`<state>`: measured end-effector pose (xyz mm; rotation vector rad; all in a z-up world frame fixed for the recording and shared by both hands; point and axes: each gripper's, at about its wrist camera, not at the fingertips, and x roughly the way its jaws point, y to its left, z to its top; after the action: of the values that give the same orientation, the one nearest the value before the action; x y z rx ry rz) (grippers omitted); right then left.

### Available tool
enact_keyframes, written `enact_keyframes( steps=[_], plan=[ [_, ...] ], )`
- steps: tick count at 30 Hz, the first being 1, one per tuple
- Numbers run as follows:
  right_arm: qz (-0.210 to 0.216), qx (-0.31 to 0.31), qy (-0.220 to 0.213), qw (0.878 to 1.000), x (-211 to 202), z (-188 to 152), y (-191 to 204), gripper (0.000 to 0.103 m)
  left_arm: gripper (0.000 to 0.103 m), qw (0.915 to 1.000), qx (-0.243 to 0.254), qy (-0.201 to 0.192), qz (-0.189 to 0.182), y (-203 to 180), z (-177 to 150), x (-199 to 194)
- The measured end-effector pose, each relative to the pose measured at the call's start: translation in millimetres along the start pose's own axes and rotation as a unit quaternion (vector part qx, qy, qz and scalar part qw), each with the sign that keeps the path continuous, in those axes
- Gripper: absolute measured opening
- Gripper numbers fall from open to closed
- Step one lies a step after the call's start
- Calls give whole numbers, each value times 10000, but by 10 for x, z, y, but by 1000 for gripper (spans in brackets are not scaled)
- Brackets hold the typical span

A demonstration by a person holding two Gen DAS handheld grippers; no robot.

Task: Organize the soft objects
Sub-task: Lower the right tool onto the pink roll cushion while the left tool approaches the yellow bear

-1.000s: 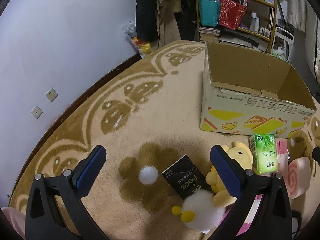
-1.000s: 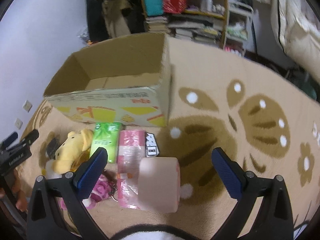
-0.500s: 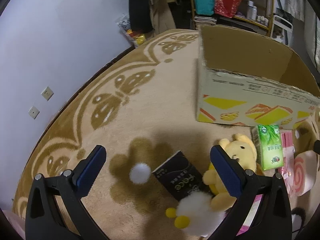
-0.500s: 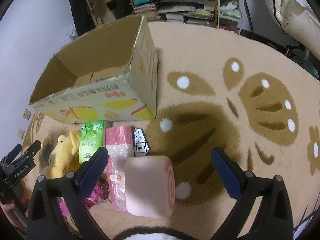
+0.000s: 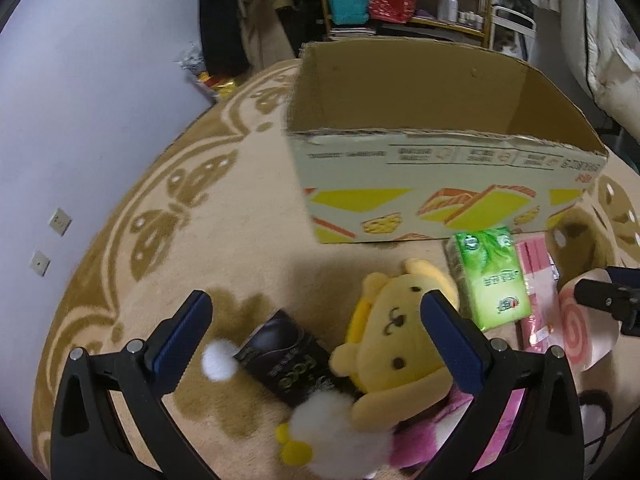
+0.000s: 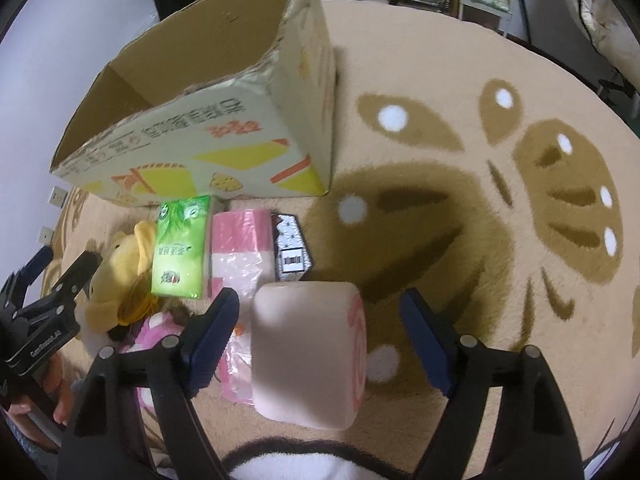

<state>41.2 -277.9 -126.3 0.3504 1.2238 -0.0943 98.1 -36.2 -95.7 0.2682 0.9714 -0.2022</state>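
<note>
In the right wrist view a pink roll cushion (image 6: 308, 352) with a red swirl end lies on the carpet between the fingers of my right gripper (image 6: 320, 328). Its jaws are closing, with a gap still showing on each side of the cushion. My left gripper (image 5: 316, 320) is open above a yellow bear plush (image 5: 392, 344); the bear's head lies by the right finger. A white fluffy plush (image 5: 332, 432) with yellow feet, a black box (image 5: 288, 364) and a white pom (image 5: 218, 360) lie beneath it. The open cardboard box (image 5: 440, 184) stands behind.
A green tissue pack (image 6: 180, 248), a pink plastic pack (image 6: 240, 248) and a small black-and-white box (image 6: 292, 252) lie in front of the cardboard box (image 6: 200, 148). The wall runs along the left. Shelves and bags crowd the back. Bare patterned carpet (image 6: 520, 240) spreads to the right.
My right gripper has come down over the pink roll cushion and its jaws have narrowed. My left gripper has shifted right and lower, from the pom and black box toward the yellow bear.
</note>
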Motion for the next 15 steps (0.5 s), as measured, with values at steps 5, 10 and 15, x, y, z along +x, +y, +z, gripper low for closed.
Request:
enact_keyframes(
  steps=[5,10,15],
  plan=[
    [-96,-177,92,9998,48,-33,100,86,103,9996,234,103,-155,-163,15,184],
    [-135,-105,137,9998,115,-30,127,86,103,9974,491,242,-464,-316,-60,247],
    [-165,-163,233,9995,182,-54,150,76,103,9961,711,324,-420,-437,-127,291]
  ],
)
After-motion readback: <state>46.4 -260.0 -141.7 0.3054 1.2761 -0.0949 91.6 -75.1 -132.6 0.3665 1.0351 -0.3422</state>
